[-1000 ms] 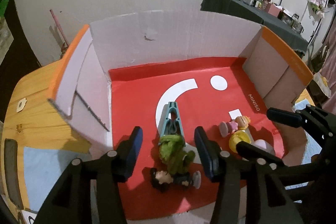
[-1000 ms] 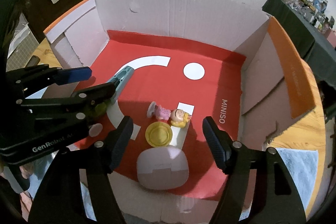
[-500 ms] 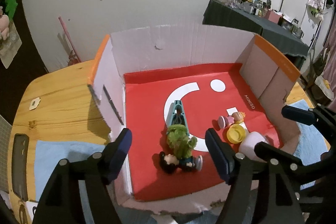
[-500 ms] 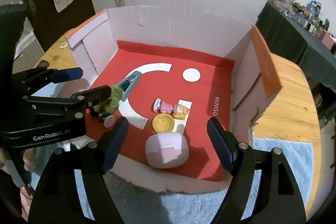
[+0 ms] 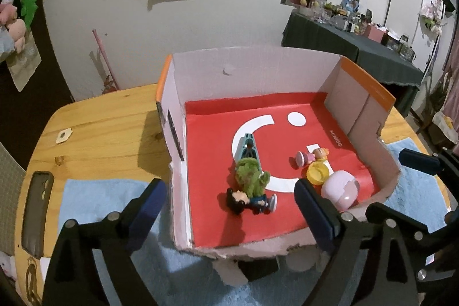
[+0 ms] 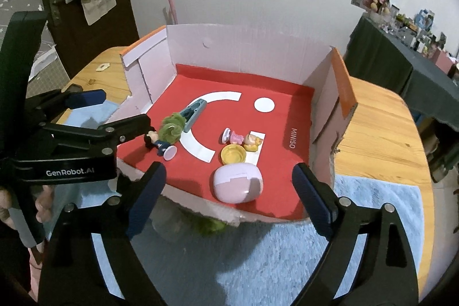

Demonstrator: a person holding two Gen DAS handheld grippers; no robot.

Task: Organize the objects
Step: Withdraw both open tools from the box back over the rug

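Note:
An open cardboard box (image 5: 252,68) (image 6: 243,48) with a red floor stands on the wooden table. In it lie a teal clip (image 5: 248,146) (image 6: 192,111), a green fuzzy toy (image 5: 251,175) (image 6: 172,128), a dark-haired figurine (image 5: 249,201) (image 6: 159,144), a pink doll (image 5: 311,155) (image 6: 242,138), a yellow lid (image 5: 317,174) (image 6: 233,154) and a pale pink case (image 5: 341,189) (image 6: 236,182). My left gripper (image 5: 229,211) is open and empty, held above the box's near edge. My right gripper (image 6: 228,191) is open and empty, just before the case.
Blue towels (image 5: 97,202) (image 6: 287,254) lie on the table (image 5: 94,128) under and beside the box. A dark phone (image 5: 36,208) lies at the table's left edge. Something green (image 6: 210,225) shows under the box's near edge. A cluttered dark table (image 5: 352,42) stands far right.
Both grippers have drawn back and up out of the box, so the box looks smaller. The toys inside have not moved.

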